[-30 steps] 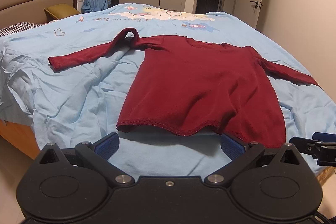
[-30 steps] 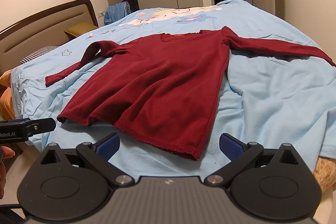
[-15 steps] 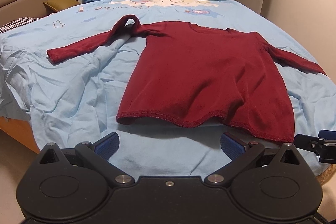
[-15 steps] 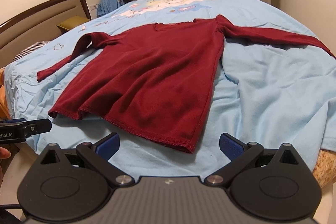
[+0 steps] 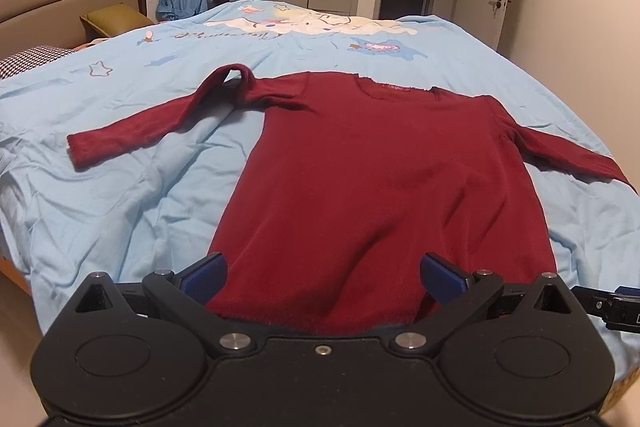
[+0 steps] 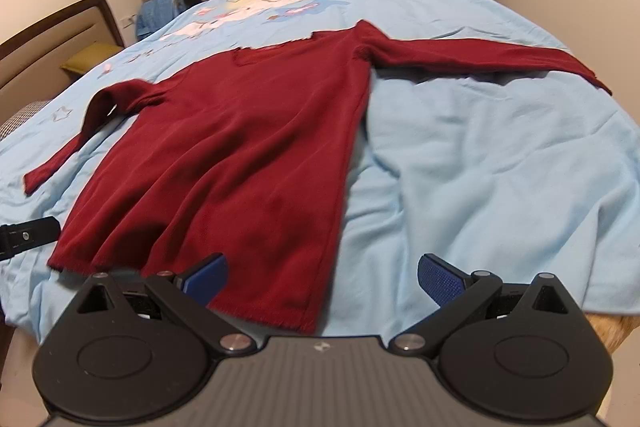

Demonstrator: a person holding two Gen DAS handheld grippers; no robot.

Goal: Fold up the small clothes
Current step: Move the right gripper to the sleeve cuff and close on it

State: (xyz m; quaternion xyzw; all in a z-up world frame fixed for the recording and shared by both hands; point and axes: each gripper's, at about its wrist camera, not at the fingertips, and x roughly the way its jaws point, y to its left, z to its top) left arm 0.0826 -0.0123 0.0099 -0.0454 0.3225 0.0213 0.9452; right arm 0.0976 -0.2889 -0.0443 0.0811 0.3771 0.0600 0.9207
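On the light-blue quilted bed (image 5: 120,187), a dark red long-sleeved knit top (image 5: 380,167) is lying flat. Left gripper (image 5: 322,273) and right gripper (image 6: 322,273) are hovering at its hem, fingers wide, holding nothing. Risk: pinching quilt along with hem.

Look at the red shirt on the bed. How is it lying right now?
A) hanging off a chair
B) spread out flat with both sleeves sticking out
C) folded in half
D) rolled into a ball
B: the red shirt lies flat on the blue bed cover, one sleeve stretched to each side, and no fold has been made yet.
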